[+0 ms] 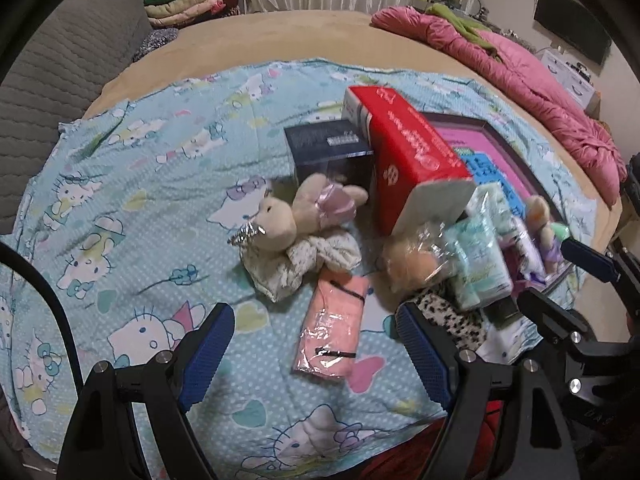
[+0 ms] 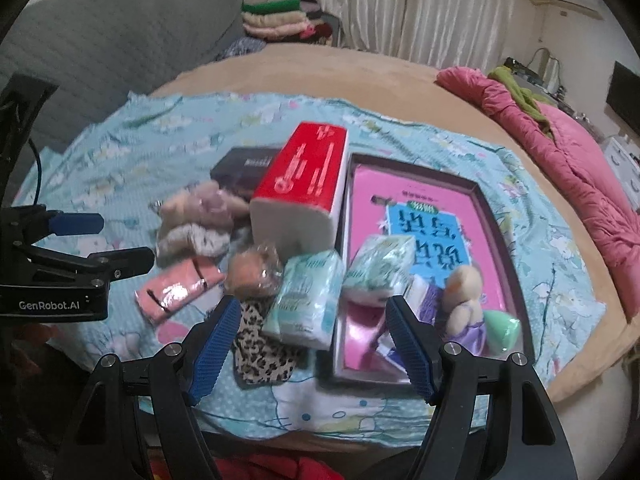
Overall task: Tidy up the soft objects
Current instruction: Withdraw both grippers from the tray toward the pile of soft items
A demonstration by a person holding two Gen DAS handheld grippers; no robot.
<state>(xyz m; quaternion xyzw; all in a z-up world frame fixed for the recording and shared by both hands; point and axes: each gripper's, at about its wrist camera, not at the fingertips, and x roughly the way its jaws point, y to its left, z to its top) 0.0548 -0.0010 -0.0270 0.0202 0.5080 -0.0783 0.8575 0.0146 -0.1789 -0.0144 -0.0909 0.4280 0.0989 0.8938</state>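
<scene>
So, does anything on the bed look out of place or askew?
Yes. The red tissue pack lies tilted, one end propped on the black box rather than flat. One green-white tissue packet leans against the pink tray's rim, half out. Soft items lie scattered on the sheet.

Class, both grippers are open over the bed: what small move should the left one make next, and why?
Probably lower the left gripper onto the pink wrapped packet: it lies loose on the sheet between the open jaws, while the tray already holds other soft items.
</scene>
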